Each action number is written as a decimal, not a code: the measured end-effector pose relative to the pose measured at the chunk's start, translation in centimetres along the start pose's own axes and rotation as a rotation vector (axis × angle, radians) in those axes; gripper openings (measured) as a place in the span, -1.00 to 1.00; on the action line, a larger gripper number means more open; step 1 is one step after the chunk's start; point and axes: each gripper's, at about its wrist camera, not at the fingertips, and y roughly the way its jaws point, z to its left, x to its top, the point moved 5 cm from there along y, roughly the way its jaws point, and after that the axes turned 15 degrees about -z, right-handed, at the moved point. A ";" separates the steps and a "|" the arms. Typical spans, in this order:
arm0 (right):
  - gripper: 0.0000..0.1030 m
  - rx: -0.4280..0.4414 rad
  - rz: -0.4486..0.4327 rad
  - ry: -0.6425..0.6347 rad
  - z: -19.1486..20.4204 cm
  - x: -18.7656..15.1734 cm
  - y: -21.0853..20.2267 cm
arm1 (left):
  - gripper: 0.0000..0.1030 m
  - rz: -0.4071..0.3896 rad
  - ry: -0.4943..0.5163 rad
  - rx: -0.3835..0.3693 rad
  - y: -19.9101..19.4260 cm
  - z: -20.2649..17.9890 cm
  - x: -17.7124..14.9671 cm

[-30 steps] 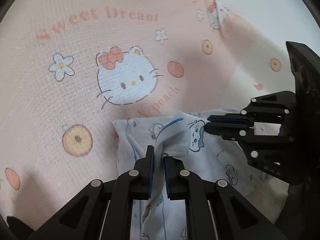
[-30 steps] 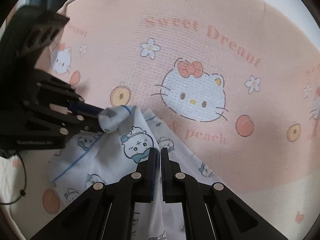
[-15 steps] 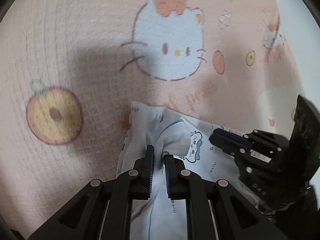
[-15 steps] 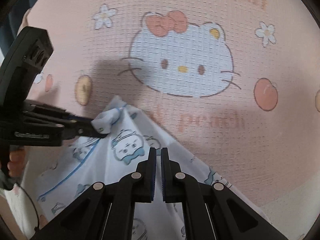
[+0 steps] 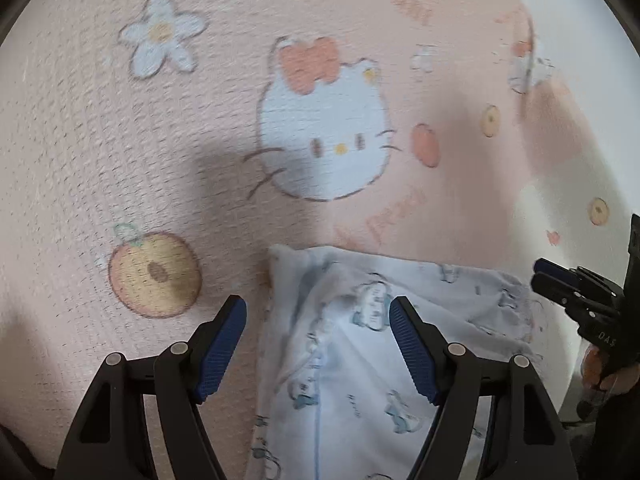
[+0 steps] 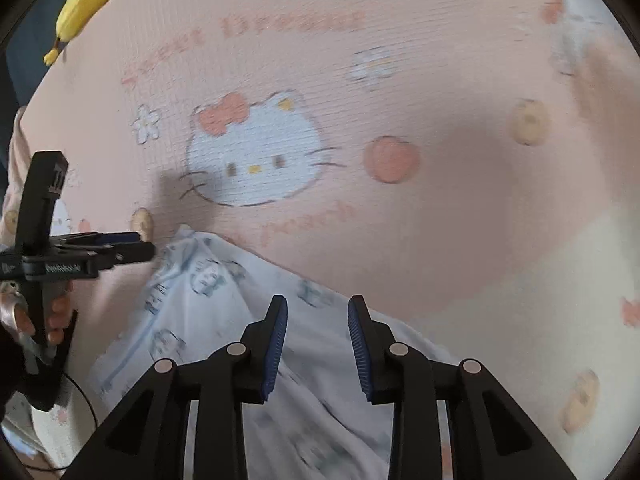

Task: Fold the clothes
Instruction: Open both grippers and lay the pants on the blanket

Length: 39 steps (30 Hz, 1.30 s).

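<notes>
Both grippers' jaws (ribbed blue pads) gape above the soft, rumpled garment [image 5: 360,360].

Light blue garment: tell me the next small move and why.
Probably draw both grippers back, then regrip for the next fold. The left gripper and right gripper are both open, and the light blue garment lies on the pink blanket, gripped by neither.
</notes>
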 end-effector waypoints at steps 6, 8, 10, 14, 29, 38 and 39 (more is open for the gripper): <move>-0.39 -0.054 0.072 0.054 -2.3 -2.9 -2.3 | 0.40 0.020 0.065 0.060 0.5 -0.9 -0.9; -0.39 -0.053 0.089 0.088 -2.9 -3.5 -2.5 | 0.40 0.037 0.070 0.064 0.8 -0.9 -1.2; -0.39 -0.052 0.107 0.122 -3.4 -4.1 -2.7 | 0.41 0.046 0.069 0.065 1.2 -0.8 -1.3; -0.39 -0.050 0.143 0.190 -4.5 -5.3 -3.2 | 0.40 0.058 0.050 0.068 1.9 -0.6 -1.3; -0.39 -0.135 0.241 0.310 -3.6 -9.3 -5.0 | 0.31 0.050 0.076 0.103 2.1 -0.6 -1.6; -0.39 -0.165 0.290 0.428 -4.6 -10.8 -5.0 | 0.31 0.066 0.029 0.099 2.8 -0.3 -1.7; -0.39 -0.145 0.285 0.452 -4.6 -10.7 -5.0 | 0.31 0.067 0.026 0.094 2.9 -0.3 -1.7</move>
